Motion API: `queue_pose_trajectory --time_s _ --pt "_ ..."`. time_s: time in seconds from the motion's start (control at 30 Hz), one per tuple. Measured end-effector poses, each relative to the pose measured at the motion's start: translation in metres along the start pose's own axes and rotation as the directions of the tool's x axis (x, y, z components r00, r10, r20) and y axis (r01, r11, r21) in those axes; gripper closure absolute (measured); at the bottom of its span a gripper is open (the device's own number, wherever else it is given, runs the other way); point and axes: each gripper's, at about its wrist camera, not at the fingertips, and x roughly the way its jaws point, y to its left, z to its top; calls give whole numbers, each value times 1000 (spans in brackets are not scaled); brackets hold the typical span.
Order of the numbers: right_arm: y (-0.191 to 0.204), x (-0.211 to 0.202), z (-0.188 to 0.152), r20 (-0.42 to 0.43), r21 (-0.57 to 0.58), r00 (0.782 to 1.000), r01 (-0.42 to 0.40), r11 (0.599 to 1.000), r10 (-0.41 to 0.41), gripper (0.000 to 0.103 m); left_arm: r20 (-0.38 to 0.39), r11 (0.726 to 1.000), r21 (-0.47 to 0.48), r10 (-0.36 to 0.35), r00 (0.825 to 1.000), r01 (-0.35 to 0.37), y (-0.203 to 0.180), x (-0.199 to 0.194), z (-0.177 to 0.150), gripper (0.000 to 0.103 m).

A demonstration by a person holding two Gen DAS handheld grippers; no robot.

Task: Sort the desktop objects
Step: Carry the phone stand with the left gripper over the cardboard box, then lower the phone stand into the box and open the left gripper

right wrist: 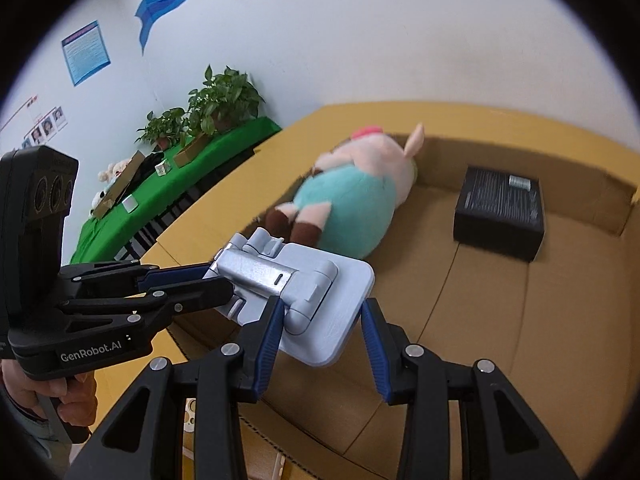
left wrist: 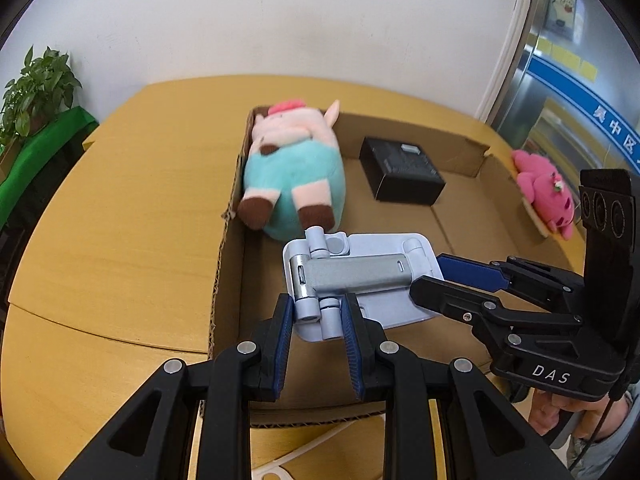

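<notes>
A folded silver-blue phone stand (left wrist: pixel 360 276) hangs over the shallow cardboard box (left wrist: pixel 460 220). My left gripper (left wrist: pixel 316 312) is shut on its hinge end. My right gripper (right wrist: pixel 322 320) straddles the stand's other end (right wrist: pixel 320 304); its left pad touches the hinge knuckle, its right pad stands clear of the plate edge. A plush pig in teal overalls (left wrist: pixel 296 168) and a black box (left wrist: pixel 400 172) lie in the cardboard box. A pink plush (left wrist: pixel 544 192) sits on the box's right rim.
The box rests on a round yellow-wood table (left wrist: pixel 120 220). A green-covered side table with potted plants (right wrist: pixel 192 148) stands against the wall to the left. A white cable (left wrist: pixel 296 448) lies near the front edge.
</notes>
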Motion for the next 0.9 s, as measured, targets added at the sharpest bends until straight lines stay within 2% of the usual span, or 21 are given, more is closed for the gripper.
queue_pose_trajectory --time_s 0.2,0.37,0.57,0.67,0.77,0.9 --pt "-15 24 -6 -86 77 996 -23 997 29 64 -70 999 19 46 996 -44 -3 22 -6 79" --pt "-14 37 -4 -164 109 986 -20 994 38 65 -104 993 39 115 988 -112 -3 29 -6 79" --pt "-8 59 -2 -268 112 963 9 994 22 65 -148 986 69 158 976 -149 -2 38 -2 79" --pt "-10 68 -6 -315 144 949 13 990 33 65 -168 976 120 199 965 -180 -8 45 -2 79" --pt "-12 73 -9 -342 168 939 17 986 42 65 -180 966 153 234 956 -208 -12 48 -3 79" --pt "-12 73 -9 -344 178 938 29 984 34 65 -184 967 145 235 954 -210 -10 48 -1 79"
